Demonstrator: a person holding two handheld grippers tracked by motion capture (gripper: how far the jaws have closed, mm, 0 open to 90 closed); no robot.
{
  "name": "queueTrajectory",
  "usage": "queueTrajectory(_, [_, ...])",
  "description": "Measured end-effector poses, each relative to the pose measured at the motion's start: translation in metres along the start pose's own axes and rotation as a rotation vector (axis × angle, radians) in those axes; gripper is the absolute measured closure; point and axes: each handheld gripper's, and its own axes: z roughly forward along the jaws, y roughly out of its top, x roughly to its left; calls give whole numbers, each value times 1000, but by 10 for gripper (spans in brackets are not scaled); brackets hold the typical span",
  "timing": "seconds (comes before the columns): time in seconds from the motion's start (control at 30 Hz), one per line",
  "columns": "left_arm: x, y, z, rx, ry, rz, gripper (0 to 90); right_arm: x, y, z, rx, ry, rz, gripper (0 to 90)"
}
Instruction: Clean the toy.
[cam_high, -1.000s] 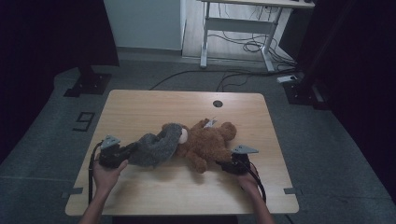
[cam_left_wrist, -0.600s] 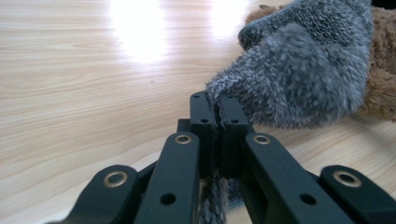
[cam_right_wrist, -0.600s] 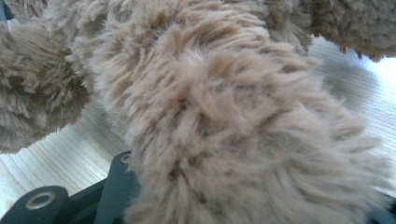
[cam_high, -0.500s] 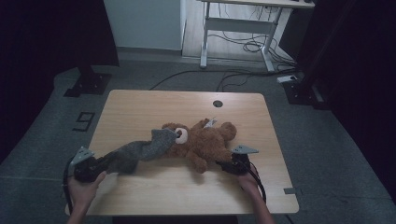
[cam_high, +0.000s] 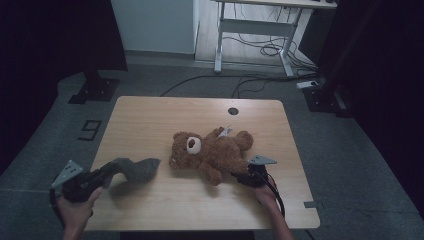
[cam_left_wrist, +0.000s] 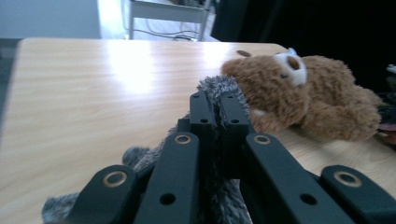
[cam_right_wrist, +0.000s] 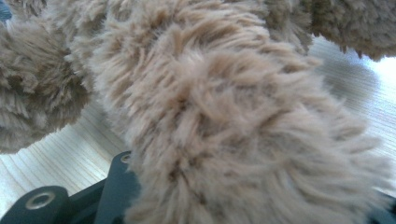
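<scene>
Left claw (cam_high: 107, 172) clamped tight at the table's near-left edge; right claw (cam_high: 240, 176) partly closed.

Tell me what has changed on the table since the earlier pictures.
The left gripper, shut on the grey cloth, has pulled it off the bear toward the table's left front corner; they are now apart. The right gripper stays on the bear's leg, and the bear has barely moved.

Beyond my wooden table (cam_high: 150, 120) I see a white desk frame (cam_high: 260, 30) at twelve o'clock, cables (cam_high: 260, 50) beneath it.
</scene>
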Motion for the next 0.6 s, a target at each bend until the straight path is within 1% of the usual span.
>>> queueTrajectory(0.07, [-4, 6, 20, 26, -13, 5, 857, 0, 0, 0, 0, 1, 0, 525])
queueTrajectory(0.13, [-4, 8, 42, 64, -24, -9, 856, 0, 0, 0, 0, 2, 2, 525])
queueTrajectory(0.17, [-3, 8, 52, 87, -20, -11, 856, 0, 0, 0, 0, 2, 0, 525])
queueTrajectory(0.2, [-2, 6, 62, 107, -16, -21, 855, 0, 0, 0, 0, 2, -1, 525])
queueTrajectory(0.23, [0, 4, 68, 122, -17, -33, 854, 0, 0, 0, 0, 2, -1, 524])
queueTrajectory(0.3, [3, -2, 76, 149, -12, -52, 849, -1, 0, 0, 0, 4, 0, 524])
queueTrajectory(0.33, [5, -6, 77, 158, -5, -57, 847, -1, 0, 0, 0, 5, -1, 524])
queueTrajectory(0.4, [9, -12, 74, 165, 5, -71, 849, -1, 0, 0, 1, 6, 0, 524])
queueTrajectory(0.5, [17, -18, 58, 146, 17, -85, 852, -1, 0, 0, 1, 5, -1, 523])
queueTrajectory(0.53, [18, -19, 51, 135, 15, -87, 852, -1, 0, 0, 1, 4, -2, 523])
queueTrajectory(0.6, [19, -22, 39, 116, 21, -82, 852, -1, 0, 0, 1, 3, -2, 523])
